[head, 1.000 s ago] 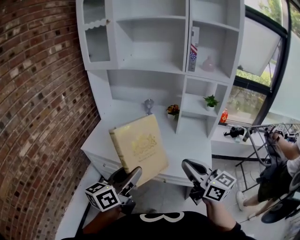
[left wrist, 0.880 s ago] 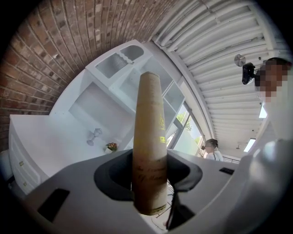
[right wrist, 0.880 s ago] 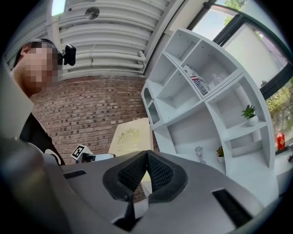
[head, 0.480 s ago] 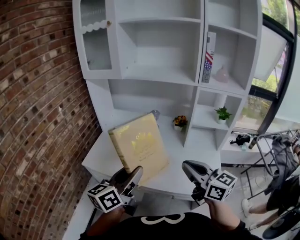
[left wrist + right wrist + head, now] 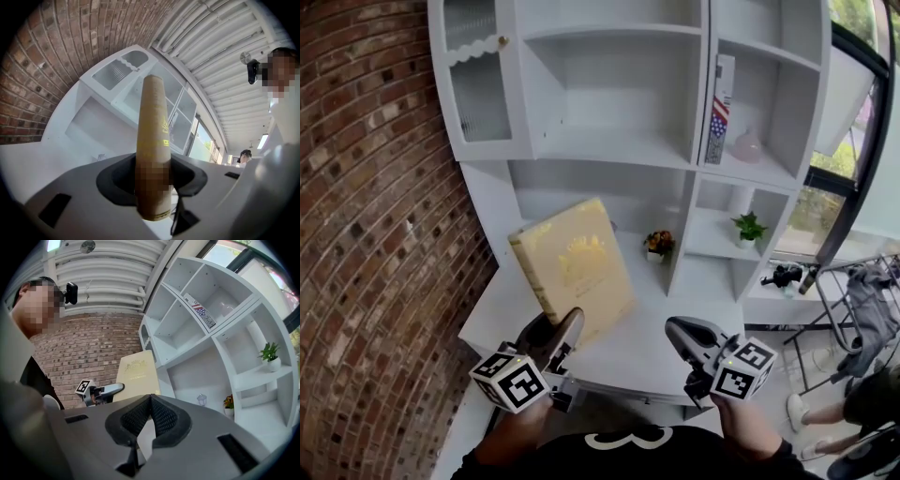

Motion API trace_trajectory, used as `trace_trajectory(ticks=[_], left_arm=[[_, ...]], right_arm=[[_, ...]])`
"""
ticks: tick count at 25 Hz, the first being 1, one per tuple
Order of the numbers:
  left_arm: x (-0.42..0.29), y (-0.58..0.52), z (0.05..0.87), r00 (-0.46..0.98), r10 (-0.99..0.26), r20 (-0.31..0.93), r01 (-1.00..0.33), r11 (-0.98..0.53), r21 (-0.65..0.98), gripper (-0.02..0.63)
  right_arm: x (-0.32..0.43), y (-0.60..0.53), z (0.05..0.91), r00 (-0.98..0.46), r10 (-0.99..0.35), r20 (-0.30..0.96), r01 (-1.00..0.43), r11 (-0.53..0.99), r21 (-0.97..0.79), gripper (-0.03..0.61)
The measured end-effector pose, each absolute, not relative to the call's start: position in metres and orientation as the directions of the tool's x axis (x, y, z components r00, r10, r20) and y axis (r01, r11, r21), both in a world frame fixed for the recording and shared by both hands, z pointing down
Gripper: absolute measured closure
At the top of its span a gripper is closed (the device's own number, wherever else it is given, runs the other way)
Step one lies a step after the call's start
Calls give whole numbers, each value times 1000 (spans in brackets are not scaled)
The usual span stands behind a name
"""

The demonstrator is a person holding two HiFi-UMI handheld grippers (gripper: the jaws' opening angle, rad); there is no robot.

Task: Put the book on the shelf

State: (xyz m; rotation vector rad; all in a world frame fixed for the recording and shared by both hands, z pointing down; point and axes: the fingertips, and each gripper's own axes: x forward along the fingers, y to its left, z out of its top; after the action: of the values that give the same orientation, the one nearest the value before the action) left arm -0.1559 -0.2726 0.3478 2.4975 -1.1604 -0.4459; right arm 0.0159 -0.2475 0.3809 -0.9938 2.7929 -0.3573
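A large yellow book (image 5: pixel 572 270) with a gold cover design is held tilted above the white desk top (image 5: pixel 647 347), its lower edge clamped in my left gripper (image 5: pixel 557 336). In the left gripper view the book's spine (image 5: pixel 154 126) stands upright between the jaws, which press on it. My right gripper (image 5: pixel 686 339) hovers to the right of the book, apart from it; its pads meet with nothing between them (image 5: pixel 150 398). The white shelf unit (image 5: pixel 619 150) rises right behind, its wide middle compartment bare.
A brick wall (image 5: pixel 366 234) runs along the left. A flag-printed book (image 5: pixel 720 105) and a pink vase (image 5: pixel 747 147) stand in the upper right compartment. A flower pot (image 5: pixel 657 246) and a small green plant (image 5: pixel 749 228) sit lower. A drying rack (image 5: pixel 853 300) stands at the right.
The book has risen a little and shifted left toward the shelf, still in the left gripper. The right gripper has kept its place and stays closed.
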Motion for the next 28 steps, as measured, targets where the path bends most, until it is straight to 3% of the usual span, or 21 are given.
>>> trace_trajectory(ticks=[28], left_arm=[[-154,-368,247,503,-826,-254,-780,-560,278,426]], right_arm=[[39,-336,334,-800,-580,-156,-536,806,-250,568]])
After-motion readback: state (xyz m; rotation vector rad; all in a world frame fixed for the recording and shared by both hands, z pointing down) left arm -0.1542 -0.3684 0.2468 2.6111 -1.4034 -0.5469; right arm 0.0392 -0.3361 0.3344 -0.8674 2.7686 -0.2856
